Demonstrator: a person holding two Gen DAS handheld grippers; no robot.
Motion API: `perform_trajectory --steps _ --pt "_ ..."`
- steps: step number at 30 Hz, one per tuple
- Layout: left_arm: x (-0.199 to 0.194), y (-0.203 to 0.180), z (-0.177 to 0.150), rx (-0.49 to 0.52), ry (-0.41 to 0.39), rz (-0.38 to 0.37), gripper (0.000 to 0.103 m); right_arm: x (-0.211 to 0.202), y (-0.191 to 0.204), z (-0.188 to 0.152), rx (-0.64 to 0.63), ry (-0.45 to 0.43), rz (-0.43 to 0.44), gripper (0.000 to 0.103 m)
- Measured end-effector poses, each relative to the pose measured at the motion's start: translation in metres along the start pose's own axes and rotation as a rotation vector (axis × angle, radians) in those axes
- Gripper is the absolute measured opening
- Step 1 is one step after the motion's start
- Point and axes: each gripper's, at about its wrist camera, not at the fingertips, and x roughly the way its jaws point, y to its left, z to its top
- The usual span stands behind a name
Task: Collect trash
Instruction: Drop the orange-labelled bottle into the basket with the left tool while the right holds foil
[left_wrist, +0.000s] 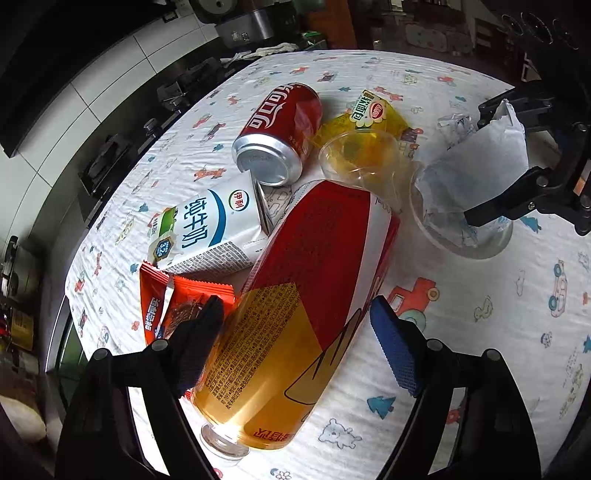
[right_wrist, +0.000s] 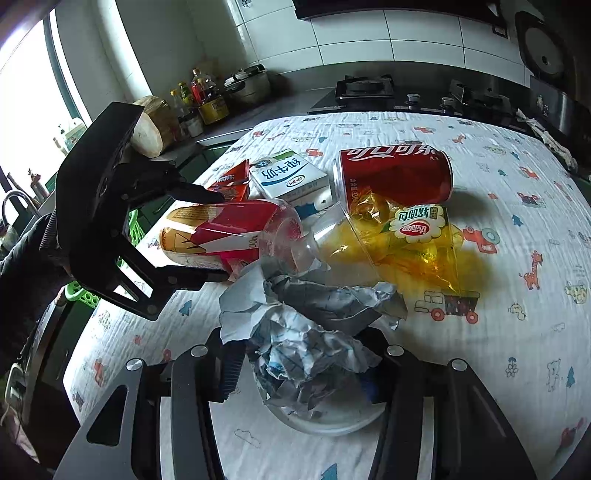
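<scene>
A plastic bottle (left_wrist: 295, 280) with a red and yellow label lies on its side on the printed tablecloth (left_wrist: 498, 332). My left gripper (left_wrist: 295, 310) straddles it, open: the blue pad (left_wrist: 395, 350) stands clear of the bottle. Beside the bottle lie a red cola can (left_wrist: 280, 129), a milk carton (left_wrist: 207, 225), an orange snack wrapper (left_wrist: 173, 299), a yellow wrapper (left_wrist: 369, 114) and a clear cup (left_wrist: 358, 155). My right gripper (right_wrist: 306, 354) is shut on crumpled paper (right_wrist: 314, 332), which sits in a clear dish (right_wrist: 325, 417).
The table's left edge (right_wrist: 85, 354) is close to my left gripper (right_wrist: 221, 236), with a green basket (right_wrist: 85, 295) below it. A counter with a stove (right_wrist: 365, 88) and bottles (right_wrist: 199, 99) runs behind the table.
</scene>
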Motion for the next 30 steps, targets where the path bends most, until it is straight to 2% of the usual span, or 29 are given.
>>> perform_trajectory --steps 5,10,16,25,30 --pt "-0.004 -0.006 -0.002 -0.024 0.003 0.041 0.077 -0.006 0.001 -0.001 0.007 -0.012 -0.002 0.047" --pt "-0.018 -0.005 -0.004 -0.112 -0.023 0.028 0.076 -0.013 0.004 -0.003 0.003 -0.025 0.000 0.047" --pt "-0.033 -0.002 -0.012 -0.218 -0.012 0.025 0.074 -0.025 0.010 -0.003 0.000 -0.040 0.009 0.046" --pt "-0.072 0.020 -0.044 -0.424 -0.023 0.009 0.072 -0.036 0.036 0.003 -0.038 -0.061 0.040 0.046" --pt "-0.101 0.037 -0.073 -0.521 -0.039 0.063 0.071 -0.035 0.057 0.012 -0.066 -0.067 0.084 0.046"
